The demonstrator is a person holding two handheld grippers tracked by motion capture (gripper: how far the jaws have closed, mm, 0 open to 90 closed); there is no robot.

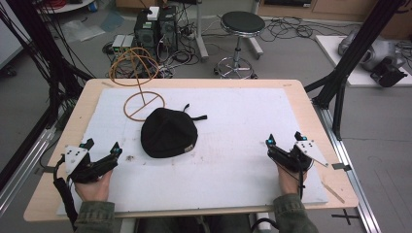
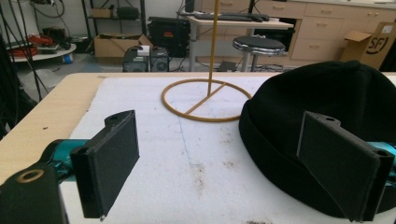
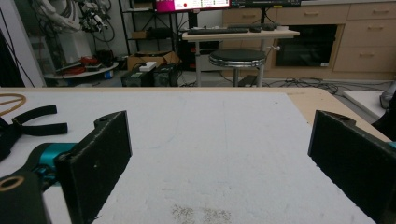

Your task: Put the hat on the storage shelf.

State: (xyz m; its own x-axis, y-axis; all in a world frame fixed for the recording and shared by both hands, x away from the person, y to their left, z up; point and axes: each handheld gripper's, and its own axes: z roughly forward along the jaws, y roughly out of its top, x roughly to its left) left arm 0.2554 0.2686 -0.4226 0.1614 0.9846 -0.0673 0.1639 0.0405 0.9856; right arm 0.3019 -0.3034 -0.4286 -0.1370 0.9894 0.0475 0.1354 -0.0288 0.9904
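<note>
A black knit hat (image 1: 168,132) lies crown-up in the middle of the white mat (image 1: 233,160), its two black ties (image 1: 193,115) trailing behind it. Behind it stands a tan wire hat stand (image 1: 141,82) with a ring base. My left gripper (image 1: 102,148) rests open at the mat's near left, a short way left of the hat. In the left gripper view the hat (image 2: 322,107) sits ahead on the right, behind the right jaw, and the stand's base ring (image 2: 205,100) lies beyond. My right gripper (image 1: 284,139) rests open at the near right, nothing between its jaws. The ties (image 3: 32,123) show at left.
The mat covers most of a wooden table (image 1: 311,111). A black frame post (image 1: 340,92) rises off the right edge and cables hang at the left. A round stool (image 1: 241,29) and computer boxes (image 1: 155,26) stand on the floor beyond the far edge.
</note>
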